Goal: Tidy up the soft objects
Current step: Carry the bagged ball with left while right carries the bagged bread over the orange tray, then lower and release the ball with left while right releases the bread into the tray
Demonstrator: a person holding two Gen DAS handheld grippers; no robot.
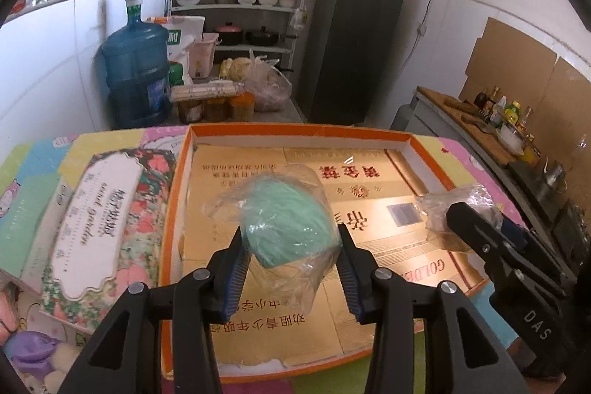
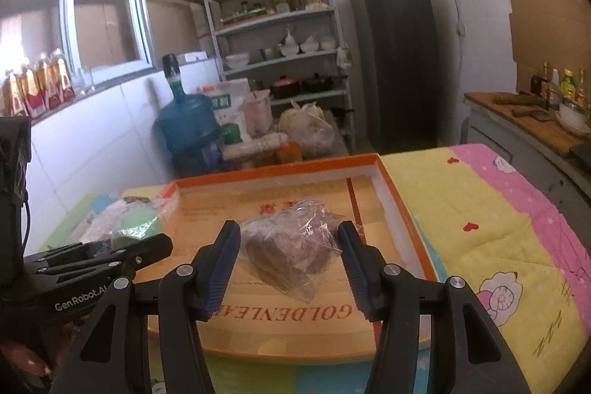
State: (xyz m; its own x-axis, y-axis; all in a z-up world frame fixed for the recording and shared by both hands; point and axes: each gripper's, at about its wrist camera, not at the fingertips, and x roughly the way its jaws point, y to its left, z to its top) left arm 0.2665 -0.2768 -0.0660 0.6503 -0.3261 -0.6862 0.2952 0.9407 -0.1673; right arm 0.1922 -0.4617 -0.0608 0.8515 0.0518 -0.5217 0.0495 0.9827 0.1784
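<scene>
Green bundle (image 1: pixel 291 224) — between left tool (image 1: pixel 291 264) pads.

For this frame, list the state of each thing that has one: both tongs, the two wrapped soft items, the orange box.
Left tongs: shut on green bundle, above the box.
Right tongs: around brown bundle; whether the pads press cannot be told.
Green bundle: wrapped in clear plastic, held.
Brown bundle: wrapped in clear plastic, between the right pads.
Orange box: open, lined with gold card, nothing set inside yet.
</scene>
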